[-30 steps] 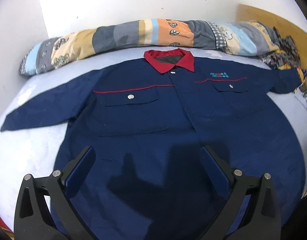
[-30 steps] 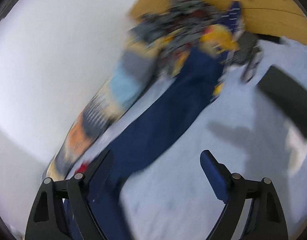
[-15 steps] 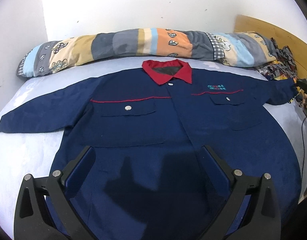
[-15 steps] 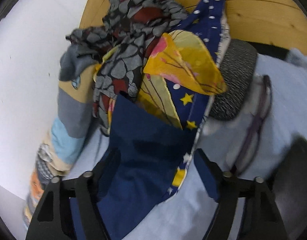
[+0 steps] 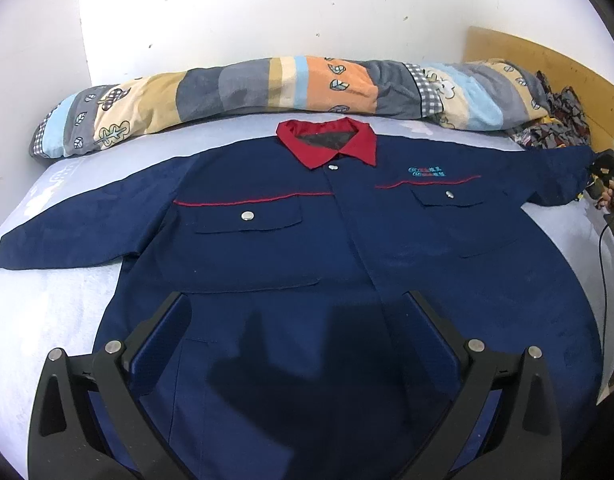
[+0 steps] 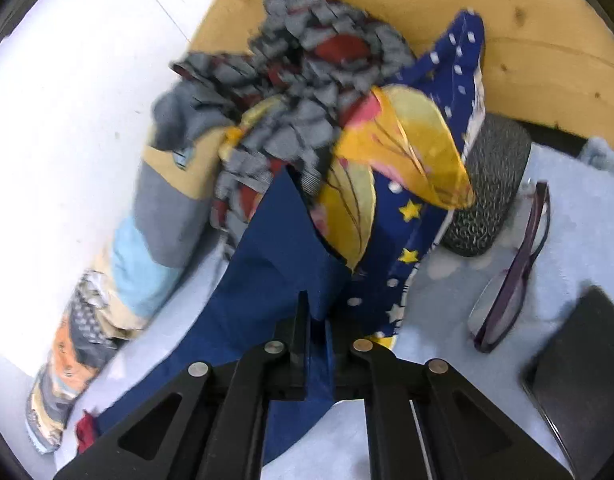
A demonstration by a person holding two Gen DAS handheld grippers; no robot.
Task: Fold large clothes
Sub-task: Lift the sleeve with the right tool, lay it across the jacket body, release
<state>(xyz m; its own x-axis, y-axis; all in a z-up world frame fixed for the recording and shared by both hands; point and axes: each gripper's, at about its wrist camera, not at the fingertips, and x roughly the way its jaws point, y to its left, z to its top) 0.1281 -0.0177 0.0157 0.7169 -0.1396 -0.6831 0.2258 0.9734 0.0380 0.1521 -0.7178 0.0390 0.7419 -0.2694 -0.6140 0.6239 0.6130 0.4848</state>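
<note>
A navy work jacket [image 5: 347, 248] with a red collar lies face up and spread flat on the pale blue bed [image 5: 51, 320], both sleeves stretched out. My left gripper [image 5: 299, 320] is open and empty, hovering over the jacket's lower hem. My right gripper [image 6: 315, 320] is shut on the cuff end of the jacket's right sleeve [image 6: 275, 264], beside the clothes pile. In the left wrist view the right gripper [image 5: 607, 176] shows at the far right, at the sleeve's end [image 5: 563, 176].
A long patchwork bolster [image 5: 267, 88] lies along the wall behind the collar. A heap of patterned clothes [image 6: 327, 100] sits against the wooden headboard [image 6: 527, 20]. Purple glasses [image 6: 515, 272], a dark textured cushion [image 6: 491, 192] and a black flat object [image 6: 579, 368] lie near the sleeve.
My right gripper moved in to the sleeve end and shut on it; it was open half a second ago. The left gripper stayed open over the hem, drifting slightly.
</note>
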